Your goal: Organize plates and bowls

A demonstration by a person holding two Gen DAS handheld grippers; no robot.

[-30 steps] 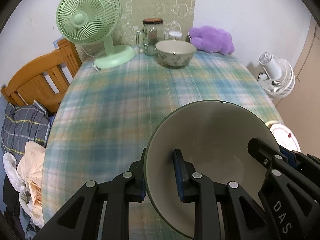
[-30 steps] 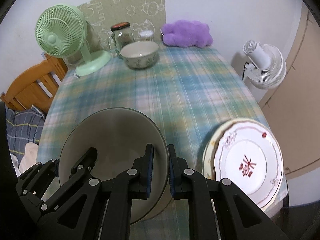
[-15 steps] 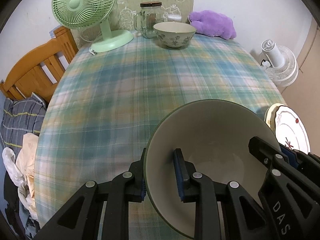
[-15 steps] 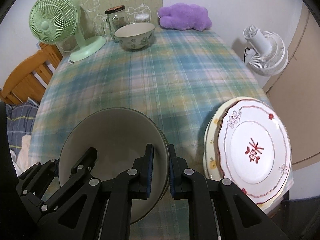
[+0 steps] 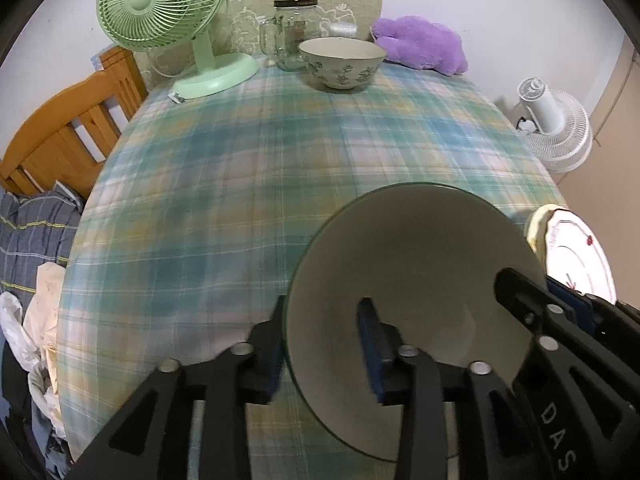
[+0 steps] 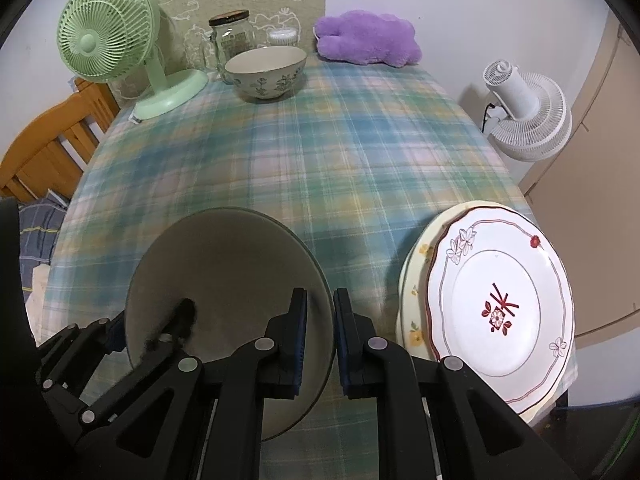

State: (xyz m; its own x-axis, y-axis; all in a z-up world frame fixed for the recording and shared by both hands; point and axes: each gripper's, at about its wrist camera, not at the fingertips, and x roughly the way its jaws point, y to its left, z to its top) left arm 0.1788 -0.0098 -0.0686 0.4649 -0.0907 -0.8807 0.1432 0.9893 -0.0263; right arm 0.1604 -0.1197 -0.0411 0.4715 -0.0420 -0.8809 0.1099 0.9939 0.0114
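Observation:
A large bowl (image 5: 420, 264), cream inside with a dark green rim, sits low over the plaid table (image 5: 248, 184) at its near edge. My left gripper (image 5: 322, 320) straddles the bowl's left rim. Its jaws are opening: one pad is outside the wall and the other stands off inside it. My right gripper (image 6: 320, 304) is shut on the right rim of the same bowl (image 6: 224, 264). Two stacked plates (image 6: 500, 300), the top one white with a red motif, lie to the right. A floral bowl (image 5: 342, 62) stands at the far end.
A green desk fan (image 5: 168, 12), a glass jar (image 5: 294, 28) and a purple plush toy (image 5: 420, 44) line the far edge. A wooden chair (image 5: 68, 136) and bedding are on the left. A white fan (image 6: 524, 116) stands on the floor to the right. The plates overhang the table's near right corner.
The left gripper's jaws have parted from the bowl's rim. Both grippers and the bowl sank slightly toward the table. The right gripper keeps its grip.

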